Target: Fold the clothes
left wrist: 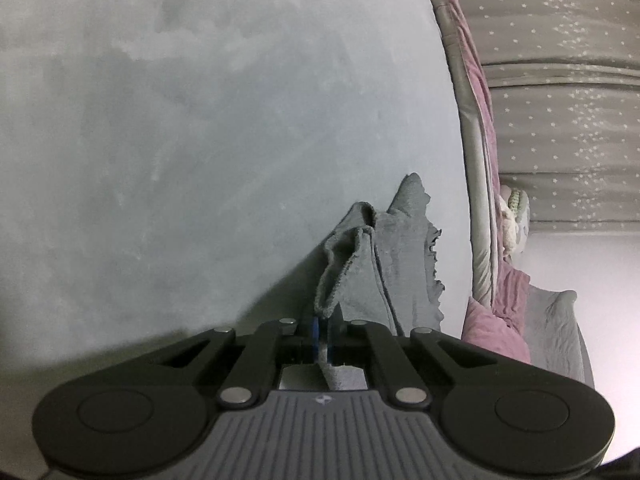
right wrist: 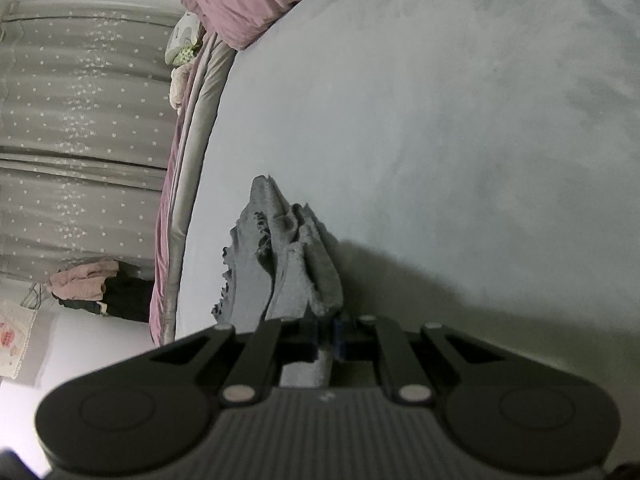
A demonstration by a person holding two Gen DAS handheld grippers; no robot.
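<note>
In the left wrist view, my left gripper point(left wrist: 322, 340) is closed, its blue pads pinching an edge of the grey garment point(left wrist: 392, 264); the cloth bunches ahead of the fingers, its frayed edge on the right, over the pale blue bed surface point(left wrist: 200, 140). I cannot tell whether the far end touches the bed. A pink blanket point(left wrist: 492, 336) lies at the bed's edge, well apart from the cloth. In the right wrist view, my right gripper point(right wrist: 326, 340) is likewise clamped on another part of the grey garment point(right wrist: 280, 264), which gathers in folds in front of the fingers. A star-patterned curtain point(right wrist: 80, 120) hangs beyond the bed. I judge the step to be lifting and spreading the garment before the first fold. The next move calls for drawing both grippers apart evenly, then lowering the cloth flat. No container appears in either view.
</note>
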